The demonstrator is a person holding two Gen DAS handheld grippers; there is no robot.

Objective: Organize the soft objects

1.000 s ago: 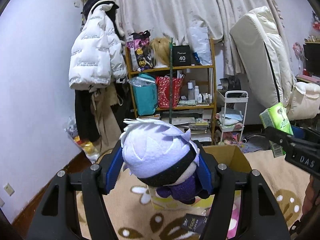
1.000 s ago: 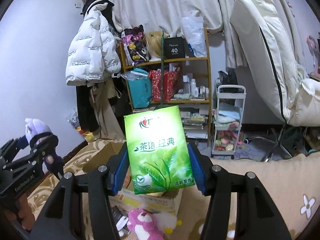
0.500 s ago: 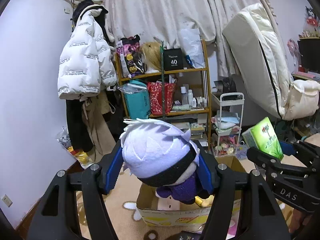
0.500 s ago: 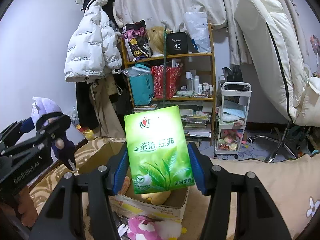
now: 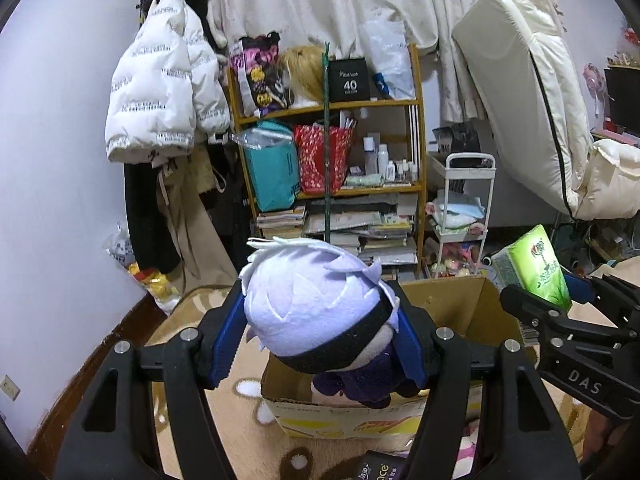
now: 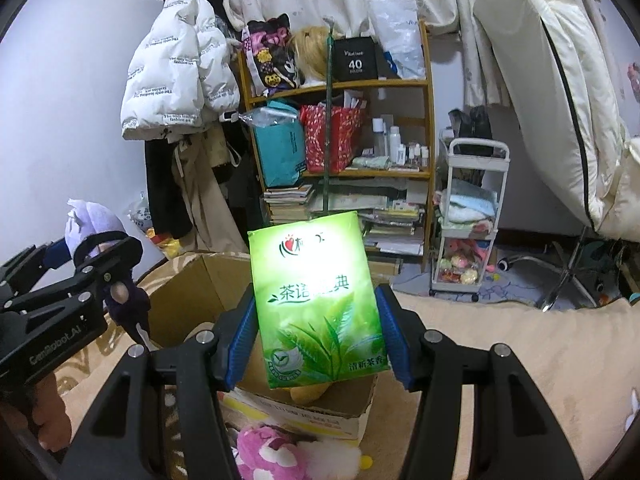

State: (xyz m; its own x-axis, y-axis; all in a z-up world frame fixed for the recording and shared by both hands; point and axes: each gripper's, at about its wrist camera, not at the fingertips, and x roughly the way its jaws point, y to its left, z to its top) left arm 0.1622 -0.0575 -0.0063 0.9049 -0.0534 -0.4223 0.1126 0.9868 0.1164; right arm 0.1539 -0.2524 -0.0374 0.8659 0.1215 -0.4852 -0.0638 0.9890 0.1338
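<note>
Left hand-held gripper [image 5: 316, 340] sits at the lower centre of its own view, its blue pads pressed on both sides of a plush doll [image 5: 316, 312] with pale lilac hair and a dark purple body. The doll hangs over the near edge of an open cardboard box [image 5: 452, 308] on the patterned rug [image 5: 208, 412]. At the right edge of that frame the right hand-held gripper [image 5: 560, 300] clamps a green tissue pack [image 5: 532, 268] above the box's far right corner. In the right wrist view the pack [image 6: 320, 304] stands upright between the blue pads, filling the middle of the frame, with the box [image 6: 180, 296] open behind and below it. A pink plush toy [image 6: 268, 452] lies on the rug at the bottom of the frame, against the box's front wall.
</note>
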